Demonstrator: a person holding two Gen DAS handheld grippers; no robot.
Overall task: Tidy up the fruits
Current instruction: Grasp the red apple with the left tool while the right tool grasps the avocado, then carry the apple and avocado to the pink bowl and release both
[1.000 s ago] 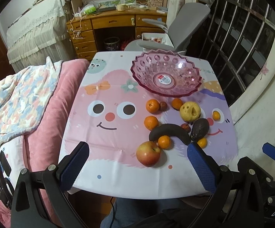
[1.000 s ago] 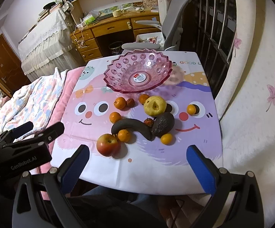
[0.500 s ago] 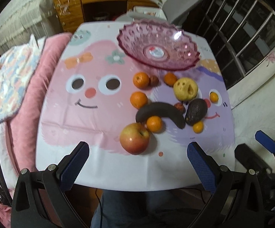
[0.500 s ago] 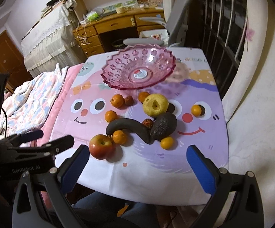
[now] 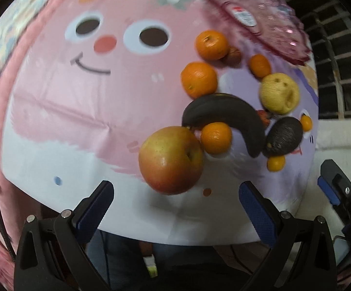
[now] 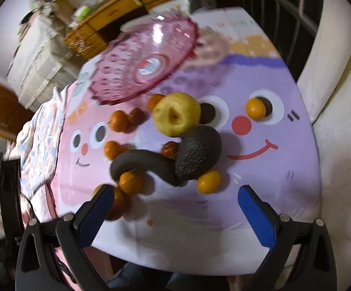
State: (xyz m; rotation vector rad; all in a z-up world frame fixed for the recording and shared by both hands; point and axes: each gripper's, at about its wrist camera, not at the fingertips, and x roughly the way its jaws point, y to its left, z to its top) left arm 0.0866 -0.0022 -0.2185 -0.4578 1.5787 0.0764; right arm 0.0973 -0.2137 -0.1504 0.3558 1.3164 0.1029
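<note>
The left gripper [image 5: 174, 202] hung spread wide and empty just off the near edge of the tabletop [image 5: 54, 111], its fingers framing the apple [image 5: 171, 159], which lay nearest that edge. The right gripper [image 6: 174, 206] was likewise spread and empty, facing the avocado [image 6: 198, 154] and a small orange [image 6: 209, 181] beside it. All the fruit lay loose in a cluster toward the right half of the tabletop; the pink bowl [image 6: 148, 58] stood empty at the far edge.

The step in hand looked like a first pick, most likely the apple. To do it well, the left gripper should probably straddle the apple across its widest part and close gently, since a round, smooth fruit may roll or squirt out of an off-centre pinch.

A small orange [image 5: 216, 137] touched the apple's far side, and the blackened banana [image 5: 226, 116] curved around that orange, so a deep reach could nudge both. The yellow pear [image 5: 279, 93] and further oranges lay between the cluster and the bowl, which suggested lifting clear before carrying across.
</note>
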